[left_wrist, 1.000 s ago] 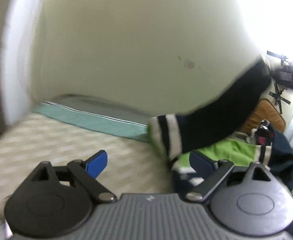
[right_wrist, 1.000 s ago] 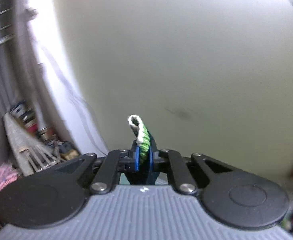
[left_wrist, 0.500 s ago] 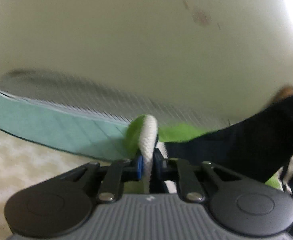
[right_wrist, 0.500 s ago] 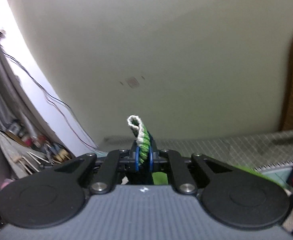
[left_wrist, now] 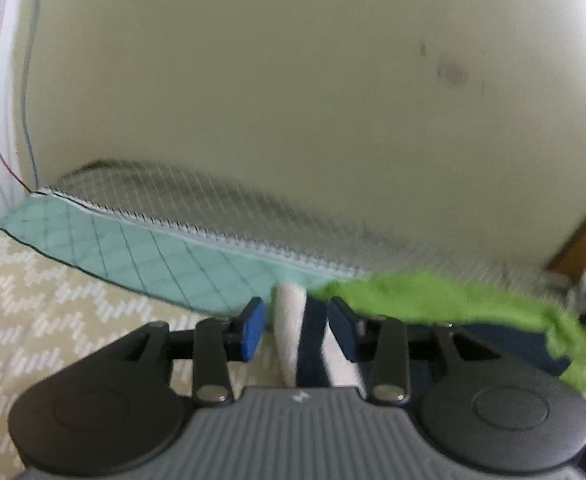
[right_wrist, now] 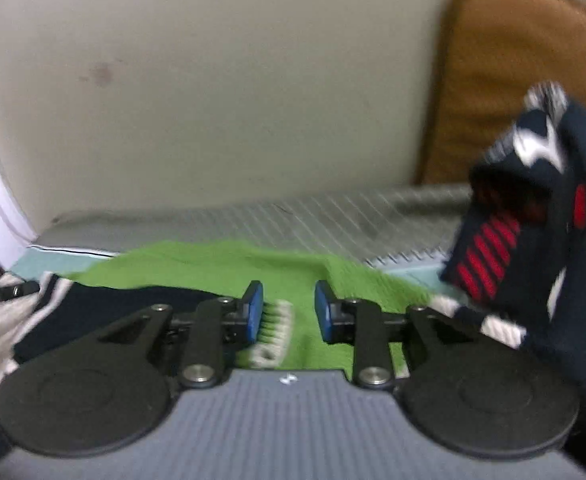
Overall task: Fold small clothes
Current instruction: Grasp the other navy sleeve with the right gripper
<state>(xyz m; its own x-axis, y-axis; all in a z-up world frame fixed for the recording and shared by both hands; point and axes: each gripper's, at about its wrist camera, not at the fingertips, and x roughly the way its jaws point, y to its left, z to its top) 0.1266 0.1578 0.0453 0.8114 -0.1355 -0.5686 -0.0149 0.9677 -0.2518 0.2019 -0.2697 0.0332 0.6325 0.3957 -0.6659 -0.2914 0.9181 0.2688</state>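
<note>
Green knit, edged in white and navy: the small garment lay spread on the bed, stretching between both grippers. Left gripper: jaws opening, blue pads standing clear of a white-and-navy fold of the garment that rose between them; no pressing seen, so released. Lower part of that fold was hidden behind the gripper body. Right gripper: jaws also opening, a white ribbed hem lying just beside the left pad, green cloth below the gap; contact with that pad hard to judge through blur. Garment's near edge cut off by both gripper bodies. Quilted cover, teal then grey, ran along the pale wall. Dark navy clothing with red stripes stood at far right in the right wrist view, badly smeared, shape unclear. Brown cushion leaned behind it, partly covered.
</note>
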